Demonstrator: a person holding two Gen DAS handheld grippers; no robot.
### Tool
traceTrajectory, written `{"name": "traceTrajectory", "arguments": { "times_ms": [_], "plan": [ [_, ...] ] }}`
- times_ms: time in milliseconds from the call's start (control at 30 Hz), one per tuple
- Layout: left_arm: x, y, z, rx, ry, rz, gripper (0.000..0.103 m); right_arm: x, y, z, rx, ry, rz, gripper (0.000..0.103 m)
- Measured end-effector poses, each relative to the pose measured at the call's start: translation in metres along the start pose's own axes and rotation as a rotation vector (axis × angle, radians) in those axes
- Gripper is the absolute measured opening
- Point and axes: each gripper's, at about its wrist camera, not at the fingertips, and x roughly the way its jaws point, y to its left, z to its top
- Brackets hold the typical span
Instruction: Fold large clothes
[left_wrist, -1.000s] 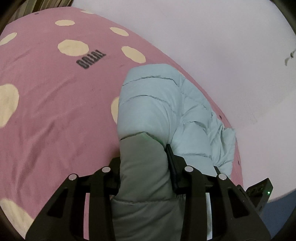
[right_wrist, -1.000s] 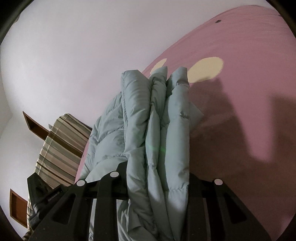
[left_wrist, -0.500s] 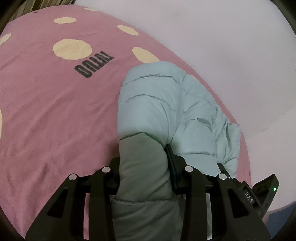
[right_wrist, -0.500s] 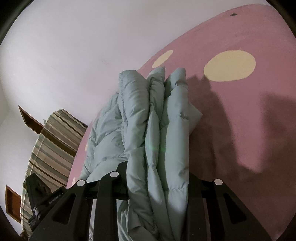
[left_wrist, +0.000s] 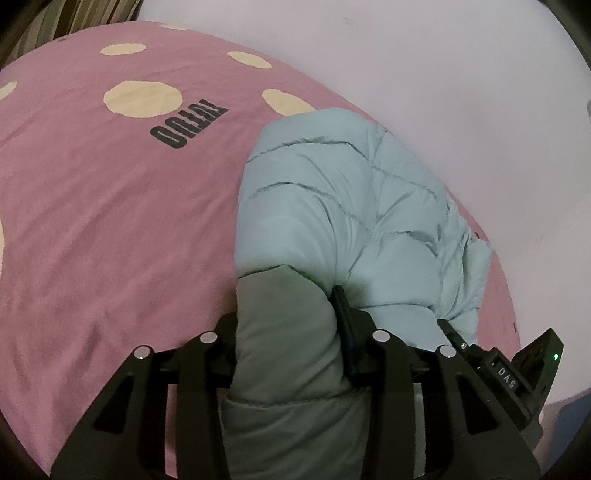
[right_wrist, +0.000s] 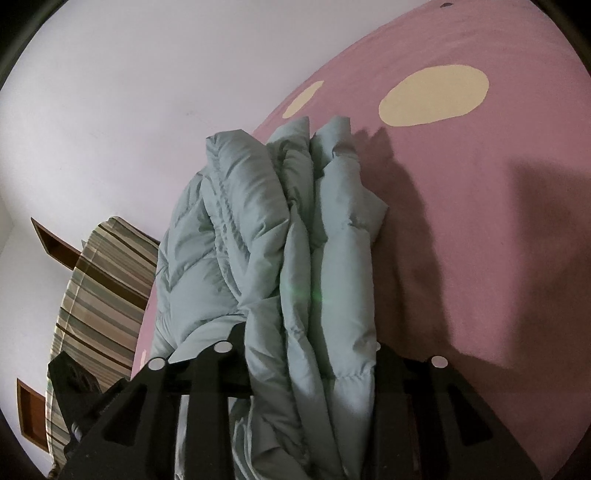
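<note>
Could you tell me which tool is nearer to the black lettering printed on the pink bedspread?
Left. The left tool, shut on the puffer jacket, has the black lettering just ahead on the bedspread. The right tool grips jacket layers; no lettering shows there.

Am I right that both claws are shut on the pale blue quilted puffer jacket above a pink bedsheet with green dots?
Not quite: the dots are cream, not green, as the left wrist view shows. The left claw and right claw are both shut on the pale blue quilted puffer jacket above the pink bedsheet.
</note>
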Motion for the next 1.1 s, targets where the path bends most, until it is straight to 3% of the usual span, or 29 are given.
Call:
{"name": "traceTrajectory", "arguments": {
  "times_ms": [233,400,700,1100],
  "plan": [
    [-0.016,-0.007,-0.002,0.067,-0.031,0.056,0.057,-0.006,0.004,0.002,0.006,-0.009,-0.011,0.051],
    [-0.033,-0.008,-0.01,0.108,-0.062,0.084,0.068,-0.02,-0.003,0.0,0.023,-0.03,-0.014,0.057],
    [-0.038,-0.012,-0.018,0.192,-0.071,0.169,0.08,-0.036,-0.008,-0.004,0.043,-0.046,-0.049,0.06],
    [-0.057,-0.022,-0.021,0.278,-0.095,0.239,0.085,-0.074,0.021,-0.01,-0.066,-0.105,-0.256,0.074]
  ]
}}
